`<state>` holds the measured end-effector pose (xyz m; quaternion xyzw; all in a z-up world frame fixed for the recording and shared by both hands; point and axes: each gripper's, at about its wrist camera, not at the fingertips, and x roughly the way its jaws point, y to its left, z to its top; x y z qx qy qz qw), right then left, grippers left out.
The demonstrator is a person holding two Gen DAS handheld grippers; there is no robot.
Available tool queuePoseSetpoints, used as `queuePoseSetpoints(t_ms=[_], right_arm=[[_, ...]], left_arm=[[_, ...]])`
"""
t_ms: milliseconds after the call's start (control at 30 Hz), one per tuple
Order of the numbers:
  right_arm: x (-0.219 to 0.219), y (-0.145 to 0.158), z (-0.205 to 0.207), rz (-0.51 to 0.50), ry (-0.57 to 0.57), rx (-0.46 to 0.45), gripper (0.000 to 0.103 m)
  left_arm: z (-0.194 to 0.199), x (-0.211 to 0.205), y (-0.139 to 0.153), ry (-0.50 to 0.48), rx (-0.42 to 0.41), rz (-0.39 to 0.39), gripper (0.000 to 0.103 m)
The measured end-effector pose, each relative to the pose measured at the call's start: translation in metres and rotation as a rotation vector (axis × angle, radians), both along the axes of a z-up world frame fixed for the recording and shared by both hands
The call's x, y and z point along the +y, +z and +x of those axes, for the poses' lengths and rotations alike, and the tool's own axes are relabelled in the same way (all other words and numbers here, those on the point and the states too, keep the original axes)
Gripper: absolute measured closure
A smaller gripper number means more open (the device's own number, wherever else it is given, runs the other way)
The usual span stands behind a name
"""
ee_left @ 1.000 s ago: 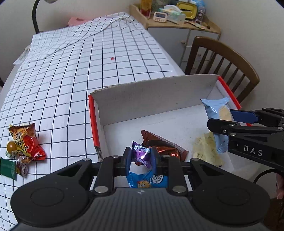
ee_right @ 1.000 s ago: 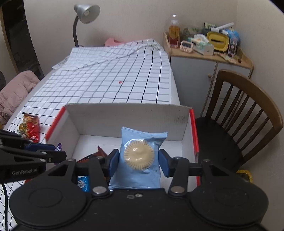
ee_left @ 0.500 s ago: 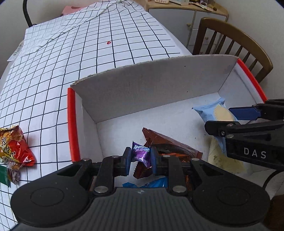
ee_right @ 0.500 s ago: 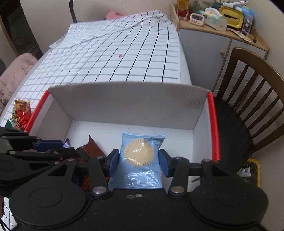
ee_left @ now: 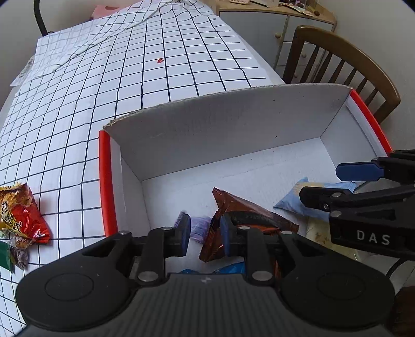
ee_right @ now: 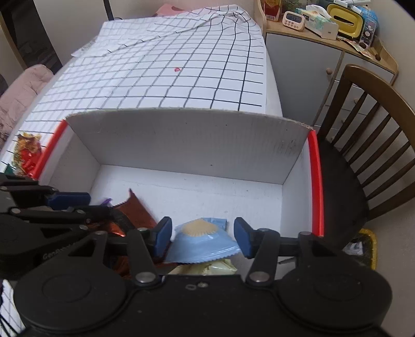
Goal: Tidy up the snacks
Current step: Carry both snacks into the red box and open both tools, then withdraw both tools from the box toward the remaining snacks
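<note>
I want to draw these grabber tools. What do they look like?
Both grabbers are black plastic. The left gripper and right gripper each have two round bumps on a ribbed body, silver screws and blue pads on the fingertips. White letters on one side read "DAS", and grey lettering marks the other.

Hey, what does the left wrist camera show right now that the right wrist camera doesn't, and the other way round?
Left wrist only: a dark blue wrapper low in the white box, and small wrapped sweets beside the red snack bag.
Right wrist only: a digital timer and yellow tissue box on the cabinet, and a pink cloth at left.
Both: the box, red bag, brown wrapper, light blue cookie packet, checked tablecloth, wooden chair.
</note>
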<state>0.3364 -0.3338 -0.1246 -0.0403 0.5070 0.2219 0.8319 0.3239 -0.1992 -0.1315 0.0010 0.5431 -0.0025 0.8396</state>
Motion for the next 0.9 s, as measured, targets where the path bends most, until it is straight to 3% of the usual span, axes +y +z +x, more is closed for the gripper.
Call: queuePoseSetpoints(t_ms=[267,400,733,900], right_arm=[[-0.008,0.018,-0.018,0.057,0.019,-0.041,0.040],[-0.015,0.030,-0.029,0.086,0.018,-0.063,0.035],[-0.021,0.062,-0.063,0.197,0.007,-0.132,0.020],[-0.011,0.079,-0.082,0.245,0.031,-0.169,0.020]], left_arm=[[-0.010,0.009,0.015,0.021,-0.036,-0.059,0.071],[-0.021,0.013,0.028,0.028,-0.085,-0.085,0.046],[-0.059,0.024,0.066,0.026,-0.183,-0.117,0.042],[-0.084,0.037,0.083,0.042,-0.233,-0.135,0.039]])
